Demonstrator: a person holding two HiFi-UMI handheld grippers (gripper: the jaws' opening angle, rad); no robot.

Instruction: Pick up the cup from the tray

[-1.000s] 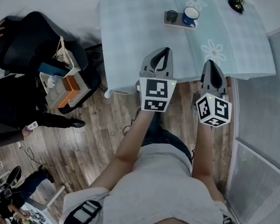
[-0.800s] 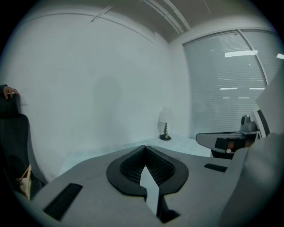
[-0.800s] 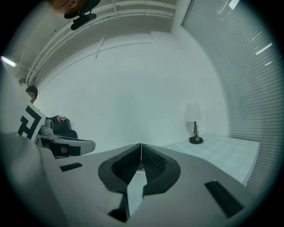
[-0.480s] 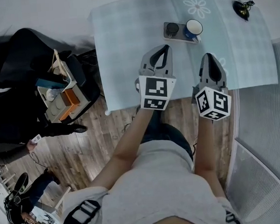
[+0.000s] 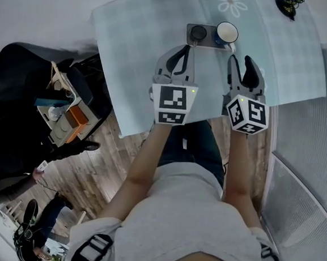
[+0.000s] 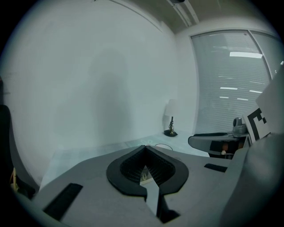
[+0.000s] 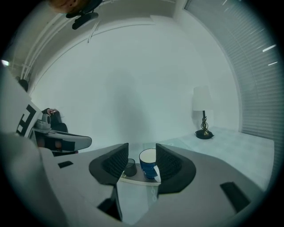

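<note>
cup stands on the tray ahead of the right gripper, in line with its opening jaws, untouched; left gripper jaws together, empty.

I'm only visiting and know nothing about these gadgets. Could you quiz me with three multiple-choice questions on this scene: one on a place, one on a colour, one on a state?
1. Where is the cup? A in a sink; B on the tray on the table; C on a shelf.
2. What colour is the cup's outside? A red; B yellow; C blue.
3. How do the left gripper's jaws stand? A shut together; B wide apart; C clamped on the cup.
Answers: 1 B, it stands upright on the tray; 2 C, blue outside, white inside; 3 A, the left gripper view shows the tips meeting, nothing between.
</note>
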